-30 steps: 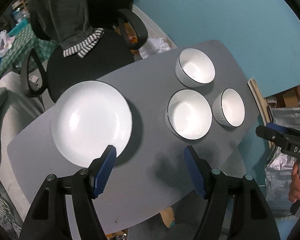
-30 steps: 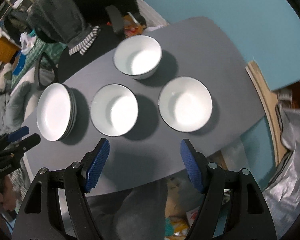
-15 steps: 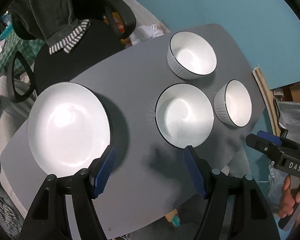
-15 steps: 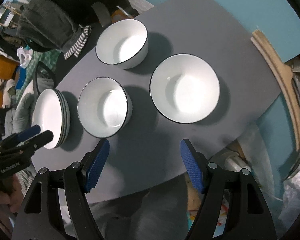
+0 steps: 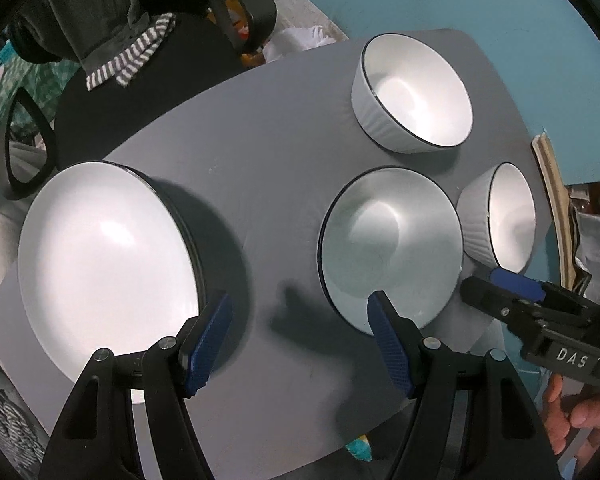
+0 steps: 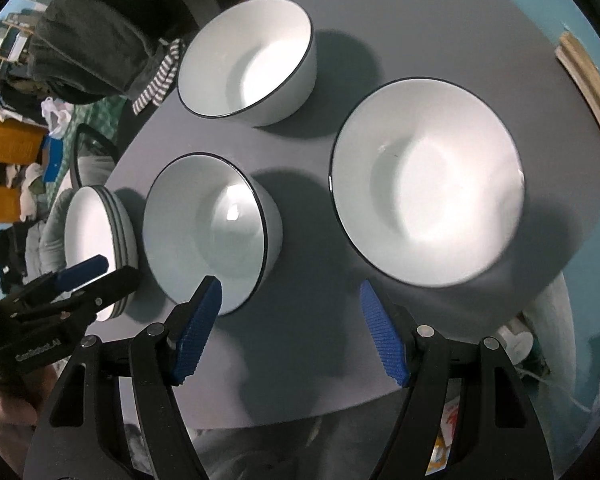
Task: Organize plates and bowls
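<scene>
In the left wrist view, the left hand-held gripper (image 5: pixel 298 318) is hanging wide open and empty over the grey worktop (image 5: pixel 260 152), between a stack of white dark-rimmed plates (image 5: pixel 104 260) and a white dark-rimmed middle bowl (image 5: pixel 388 240). In the right wrist view, the right hand-held gripper (image 6: pixel 290 314) is hovering agape, empty, with a wide white shallow bowl (image 6: pixel 426 182) lying just ahead to its right.

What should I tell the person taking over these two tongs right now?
Left tongs: open, empty, low over the grey table, between the stack of white plates and the middle white black-rimmed bowl.
Right tongs: open, empty, near the same middle bowl.
Far bowl and right-hand bowl stand apart.
Done: plates stacked.
Left: the three bowls are not nested yet.
</scene>
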Demonstrator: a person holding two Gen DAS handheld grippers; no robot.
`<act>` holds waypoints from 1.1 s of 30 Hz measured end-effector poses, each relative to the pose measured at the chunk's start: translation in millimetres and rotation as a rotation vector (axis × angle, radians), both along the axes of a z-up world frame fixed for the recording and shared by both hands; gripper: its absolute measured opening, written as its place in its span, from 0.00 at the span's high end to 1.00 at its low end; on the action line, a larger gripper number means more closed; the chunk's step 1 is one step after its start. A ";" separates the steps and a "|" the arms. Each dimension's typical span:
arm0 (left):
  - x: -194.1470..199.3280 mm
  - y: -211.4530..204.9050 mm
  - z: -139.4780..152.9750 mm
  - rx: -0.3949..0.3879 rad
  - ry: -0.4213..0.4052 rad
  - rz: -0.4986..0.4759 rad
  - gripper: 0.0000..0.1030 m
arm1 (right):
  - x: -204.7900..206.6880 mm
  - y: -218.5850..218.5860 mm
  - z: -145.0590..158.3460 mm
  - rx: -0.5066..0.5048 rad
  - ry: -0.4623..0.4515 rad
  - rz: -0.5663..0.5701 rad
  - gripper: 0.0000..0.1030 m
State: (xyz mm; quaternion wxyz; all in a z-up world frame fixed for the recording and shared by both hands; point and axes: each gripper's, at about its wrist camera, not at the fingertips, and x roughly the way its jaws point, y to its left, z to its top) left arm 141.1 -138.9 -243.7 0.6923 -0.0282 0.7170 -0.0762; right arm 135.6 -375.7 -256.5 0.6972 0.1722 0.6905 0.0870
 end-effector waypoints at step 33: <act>20.6 -13.2 -58.5 -0.082 0.111 0.037 0.83 | 31.2 26.9 -31.8 -0.019 0.024 0.141 0.84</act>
